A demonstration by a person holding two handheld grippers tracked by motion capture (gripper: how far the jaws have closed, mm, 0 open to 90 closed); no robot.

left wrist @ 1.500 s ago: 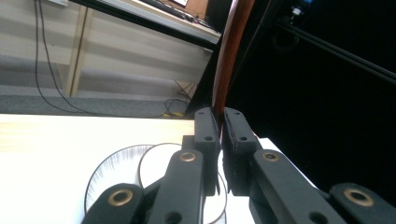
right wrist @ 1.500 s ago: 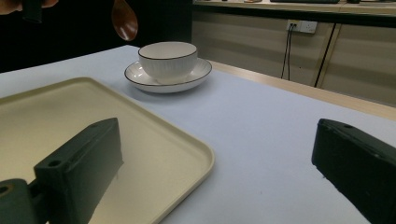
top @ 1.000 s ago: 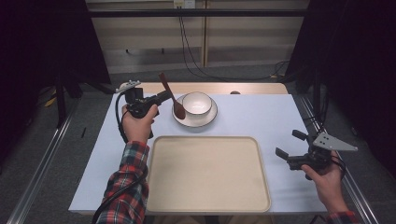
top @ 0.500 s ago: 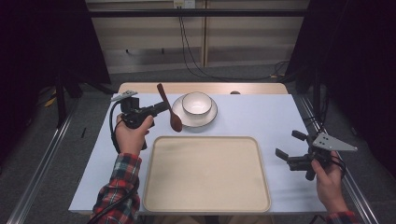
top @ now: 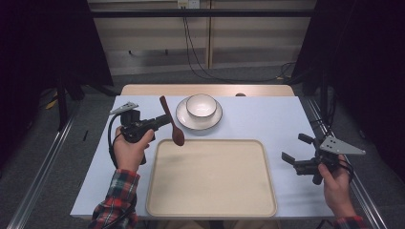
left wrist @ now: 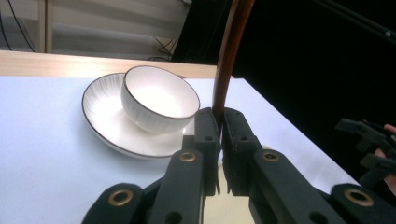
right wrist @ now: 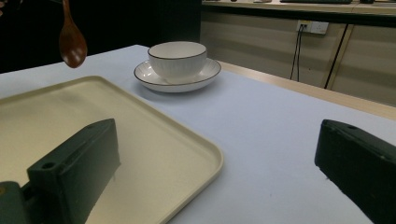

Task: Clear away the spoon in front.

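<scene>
My left gripper [top: 160, 122] pinches the wooden spoon [top: 171, 121] mid-handle above the tray's [top: 210, 200] far left corner, my right gripper [top: 298, 153] spread; a tilt could let it pivot and drop.

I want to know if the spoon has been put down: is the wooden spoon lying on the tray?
No, the wooden spoon hangs clamped in the left gripper, its bowl in the air above the tray edge.
</scene>
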